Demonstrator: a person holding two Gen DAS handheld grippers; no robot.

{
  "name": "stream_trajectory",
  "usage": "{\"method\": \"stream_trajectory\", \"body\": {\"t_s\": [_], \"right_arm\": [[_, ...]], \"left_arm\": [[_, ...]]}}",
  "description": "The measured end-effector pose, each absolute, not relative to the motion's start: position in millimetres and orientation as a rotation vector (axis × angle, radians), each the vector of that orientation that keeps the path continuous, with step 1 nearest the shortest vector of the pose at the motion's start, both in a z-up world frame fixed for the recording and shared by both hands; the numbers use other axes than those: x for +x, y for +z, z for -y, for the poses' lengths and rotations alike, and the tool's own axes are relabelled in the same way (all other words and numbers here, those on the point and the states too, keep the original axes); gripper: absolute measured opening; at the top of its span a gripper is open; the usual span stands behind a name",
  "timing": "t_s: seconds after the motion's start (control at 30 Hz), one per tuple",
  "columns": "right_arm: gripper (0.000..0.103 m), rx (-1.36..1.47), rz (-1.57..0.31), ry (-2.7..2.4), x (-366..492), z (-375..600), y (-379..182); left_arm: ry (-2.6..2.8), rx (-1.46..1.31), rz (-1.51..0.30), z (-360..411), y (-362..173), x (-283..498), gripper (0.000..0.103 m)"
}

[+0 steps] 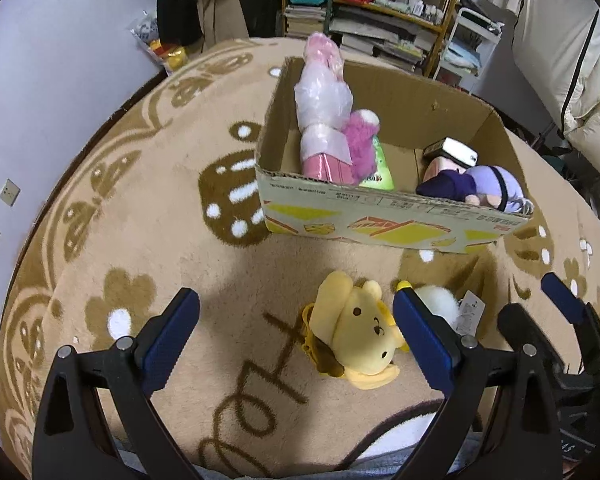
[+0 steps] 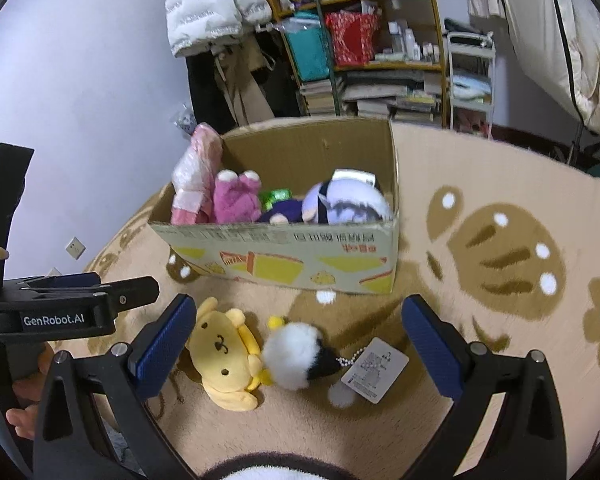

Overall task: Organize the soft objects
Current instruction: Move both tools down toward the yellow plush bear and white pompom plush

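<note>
Black left claw [image 2: 100, 300] – "GenRobot.AI" | carpet [image 1: 220, 360] – "Hom"

Rug [image 2: 480, 360] carries box [image 2: 292, 256], yellow plush [image 2: 224, 356], pompom [image 2: 296, 356].

You've got a tan patterned rug [image 2: 480, 184] underfoot, cluttered shelf [image 2: 380, 32] w/ books & bottles behind, white puffer jacket [image 2: 208, 4] hanging left, wall sockets [image 1: 9, 192].

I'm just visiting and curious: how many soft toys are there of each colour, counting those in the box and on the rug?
Pink: 2, the wrapped doll and magenta plush, in the cardboard box
Purple: 1, doll, in the box
Yellow: 1, dog, on the rug
White and black: 1, pom-pom, on the rug
Total: 5
</note>
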State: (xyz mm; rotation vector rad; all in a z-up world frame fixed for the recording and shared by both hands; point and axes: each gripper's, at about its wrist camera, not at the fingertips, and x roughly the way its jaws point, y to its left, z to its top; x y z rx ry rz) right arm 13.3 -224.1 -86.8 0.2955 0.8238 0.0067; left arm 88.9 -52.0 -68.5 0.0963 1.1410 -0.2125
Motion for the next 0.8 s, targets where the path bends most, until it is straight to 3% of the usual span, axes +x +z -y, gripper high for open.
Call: {"method": "stream_trajectory", "body": {"t_s": [0.8], "right_arm": [[0.103,0.265,-1.033,0.017,43.8,212.4,-143.5]], "left_arm": [[-0.218,0.096,-1.334,66.2,-130.1,114.0,0.097]]}}
